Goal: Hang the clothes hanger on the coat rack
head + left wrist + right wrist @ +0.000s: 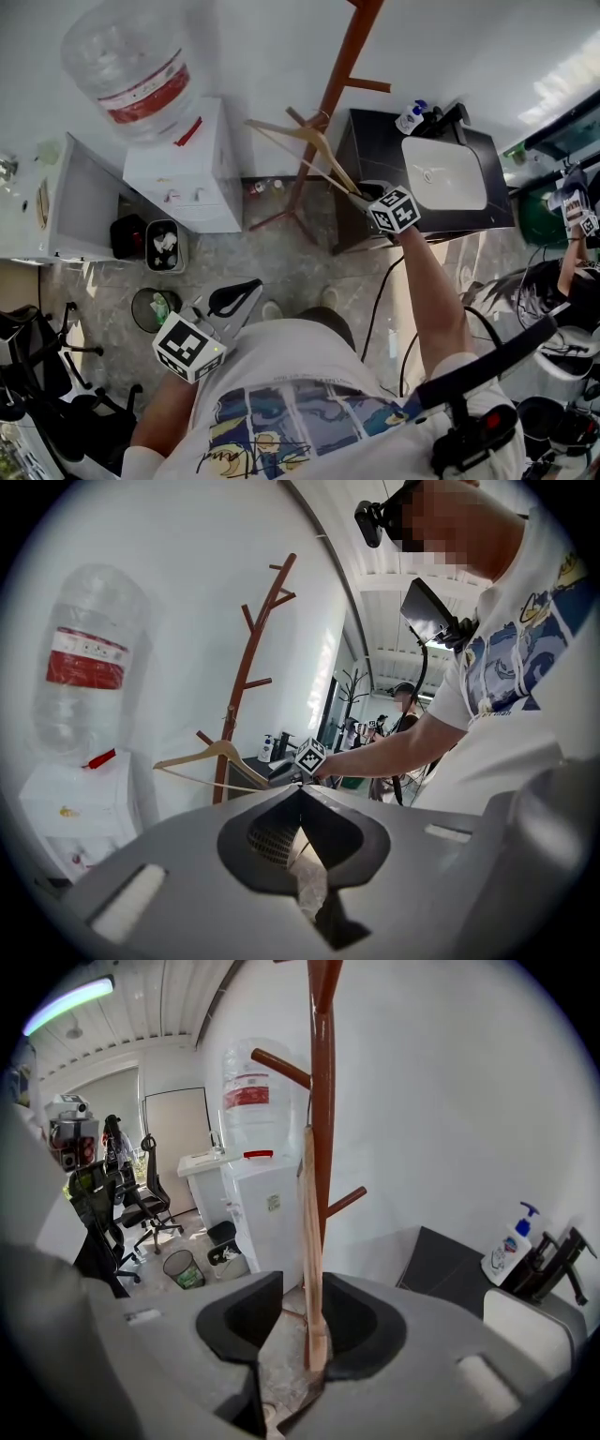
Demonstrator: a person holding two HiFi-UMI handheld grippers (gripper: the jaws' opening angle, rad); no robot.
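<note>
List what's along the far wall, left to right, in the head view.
water jug → coat rack → sink basin

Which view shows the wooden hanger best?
Left gripper view: the hanger shows side-on, nearly whole, beside the coat rack. Head view sees it foreshortened from above, its end at the right gripper. Right gripper view gives only one arm edge-on between the jaws.
</note>
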